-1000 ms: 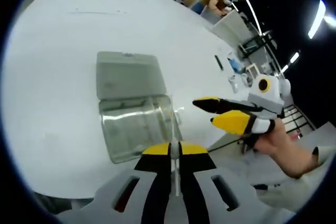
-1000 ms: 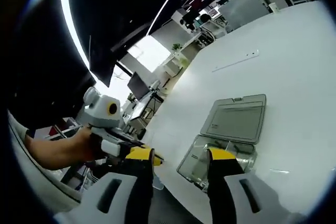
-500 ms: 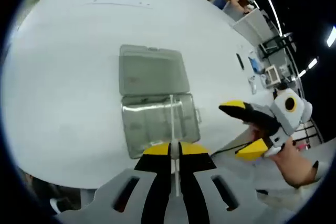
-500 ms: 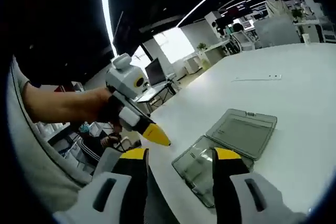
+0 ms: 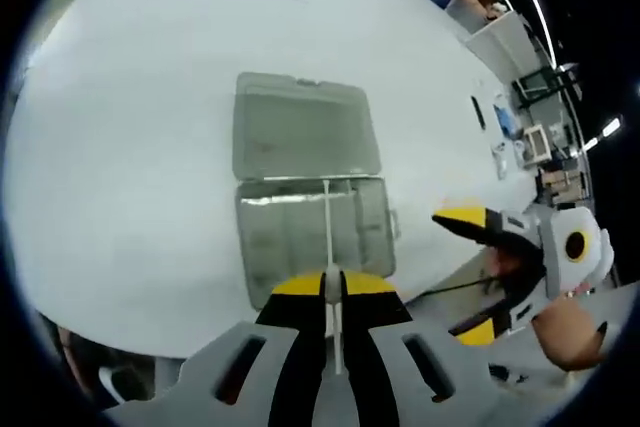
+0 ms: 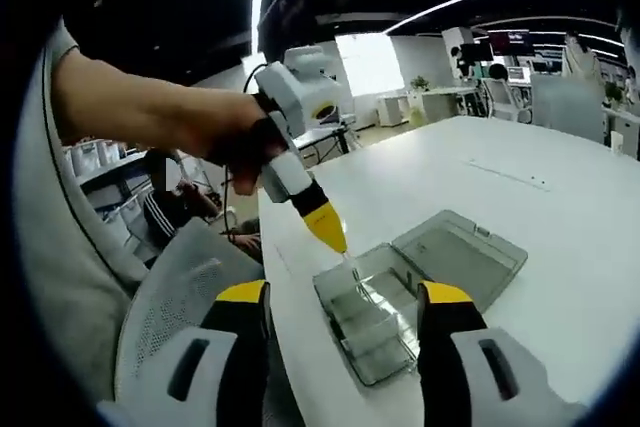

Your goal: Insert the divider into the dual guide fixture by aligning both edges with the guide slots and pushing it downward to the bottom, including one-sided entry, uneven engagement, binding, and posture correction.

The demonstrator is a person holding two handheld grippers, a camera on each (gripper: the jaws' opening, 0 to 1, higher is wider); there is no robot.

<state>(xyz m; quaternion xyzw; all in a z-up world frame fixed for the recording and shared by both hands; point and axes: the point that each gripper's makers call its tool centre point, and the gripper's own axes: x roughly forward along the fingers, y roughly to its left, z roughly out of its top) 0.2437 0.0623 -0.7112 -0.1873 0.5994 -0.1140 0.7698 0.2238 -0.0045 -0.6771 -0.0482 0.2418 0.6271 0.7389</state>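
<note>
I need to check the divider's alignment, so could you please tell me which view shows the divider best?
The left gripper view: the divider runs as a thin clear strip from the shut left gripper over the open clear box. The right gripper view shows it small and faint below the left gripper's yellow tip, above the box.

The counter (image 5: 130, 147) is plain white. The box (image 5: 305, 187) is clear grey. Both hand-held grippers, left (image 5: 334, 292) and right (image 6: 345, 297), have yellow tips over black.

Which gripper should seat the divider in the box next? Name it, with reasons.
Left. Its fingers are shut on the divider, held right above the open clear box. The right gripper is open and holds nothing.
</note>
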